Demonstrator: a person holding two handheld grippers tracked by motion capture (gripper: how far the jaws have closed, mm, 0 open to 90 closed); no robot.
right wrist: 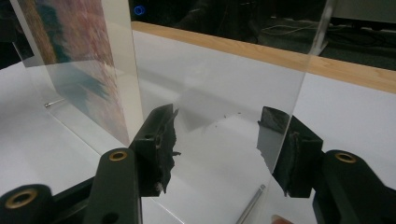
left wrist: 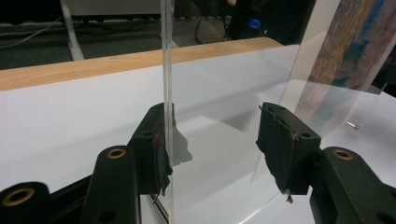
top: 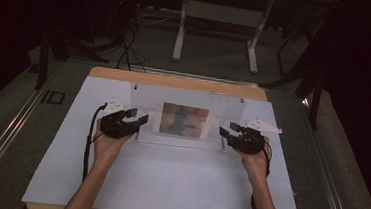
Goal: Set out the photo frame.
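A clear acrylic picture stand (top: pixel 186 97) stands upright on the white table cover, with a colourful print (top: pixel 185 119) in its middle. My left gripper (top: pixel 140 117) is at the stand's left end and my right gripper (top: pixel 225 129) at its right end, both pointing inward. In the left gripper view the jaws (left wrist: pixel 212 140) stand wide apart, with a clear pane edge (left wrist: pixel 166 70) right beside the left pad and the pane bearing the print (left wrist: pixel 345 46) ahead on the right. In the right gripper view the jaws (right wrist: pixel 217 135) are also wide apart, and a clear pane (right wrist: pixel 299 74) passes in front of the right pad.
The white cover (top: pixel 167 183) lies over a wooden table whose far edge (top: pixel 175 79) shows behind the stand. A small metal pin (right wrist: pixel 250 205) lies on the cover near the right gripper. Desk legs (top: pixel 180 29) and cables stand on the floor beyond.
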